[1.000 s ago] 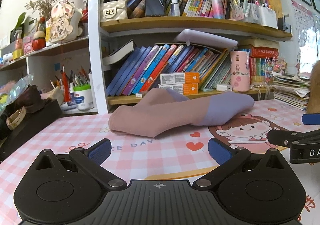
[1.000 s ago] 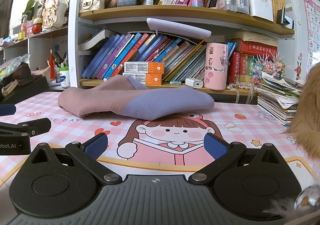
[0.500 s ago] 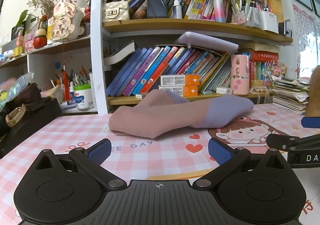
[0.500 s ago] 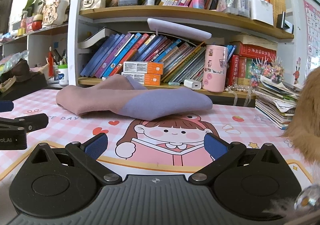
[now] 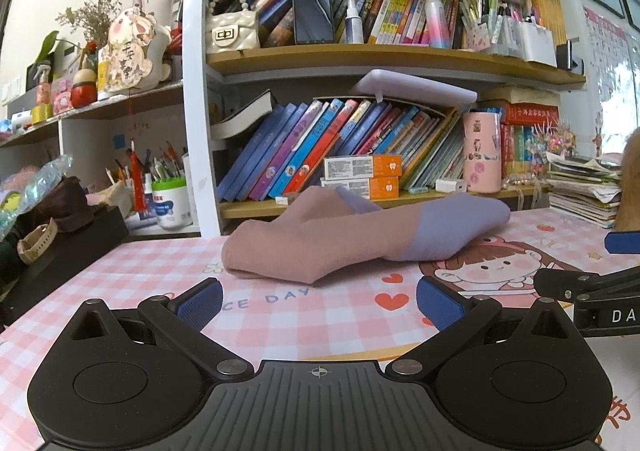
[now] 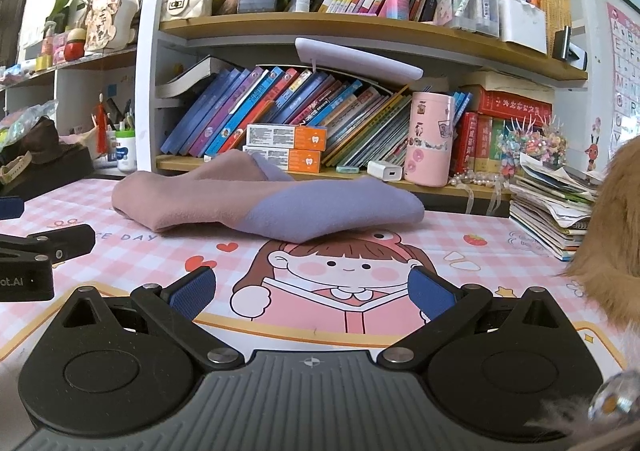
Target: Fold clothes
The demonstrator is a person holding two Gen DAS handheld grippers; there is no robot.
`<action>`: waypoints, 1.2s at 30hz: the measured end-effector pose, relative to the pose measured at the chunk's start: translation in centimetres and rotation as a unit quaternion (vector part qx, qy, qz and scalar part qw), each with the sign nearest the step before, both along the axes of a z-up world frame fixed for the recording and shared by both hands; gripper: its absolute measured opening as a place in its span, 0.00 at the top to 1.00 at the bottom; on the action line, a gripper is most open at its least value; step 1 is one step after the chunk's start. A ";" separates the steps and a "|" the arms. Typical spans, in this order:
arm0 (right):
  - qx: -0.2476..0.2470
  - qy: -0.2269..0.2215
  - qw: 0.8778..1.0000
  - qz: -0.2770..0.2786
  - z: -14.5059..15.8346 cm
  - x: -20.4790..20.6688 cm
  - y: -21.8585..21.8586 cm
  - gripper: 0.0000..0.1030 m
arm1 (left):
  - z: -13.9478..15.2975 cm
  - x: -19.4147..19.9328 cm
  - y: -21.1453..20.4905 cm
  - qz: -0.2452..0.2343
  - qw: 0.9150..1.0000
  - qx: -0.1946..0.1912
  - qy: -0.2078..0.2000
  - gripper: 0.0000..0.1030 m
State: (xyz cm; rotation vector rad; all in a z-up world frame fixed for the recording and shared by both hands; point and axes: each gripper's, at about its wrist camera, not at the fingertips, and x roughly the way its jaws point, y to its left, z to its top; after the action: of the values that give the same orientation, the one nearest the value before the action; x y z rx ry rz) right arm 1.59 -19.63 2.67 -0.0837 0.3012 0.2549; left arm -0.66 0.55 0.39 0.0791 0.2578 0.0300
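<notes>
On desk mat: pink-and-lilac garment [image 5: 352, 239] lies on the checked mat [image 5: 132, 291], just before the bookshelf [image 5: 360, 59], well ahead of both grippers.
Left gripper [image 5: 318, 297]: jaws spread wide, nothing between the pads, low over the mat.
Right gripper [image 6: 312, 289]: jaws likewise released and empty, above the printed cartoon girl [image 6: 344, 271].
Progress: garment looks already doubled over into a compact bundle; one flap rides up at the back. Judged mostly folded; a final tidy or one more fold may remain.
Long axis: runs left to right across the desk, roughly parallel to the shelf edge.
Pointing: lilac end toward the right, pink end toward the left.
Contact: neither gripper touches the cloth.
</notes>
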 end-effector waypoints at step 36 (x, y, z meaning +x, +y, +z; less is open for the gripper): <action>-0.008 -0.001 1.000 0.000 -0.1 0.0 0.2 0.00 | 0.0 -0.6 0.1 -0.001 1.000 -0.005 -0.015 0.00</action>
State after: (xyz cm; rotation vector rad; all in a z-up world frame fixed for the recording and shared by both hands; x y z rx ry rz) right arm 1.61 -19.41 2.60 -0.0996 0.3021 0.2517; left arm -1.21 0.62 0.43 0.0697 0.2269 0.0284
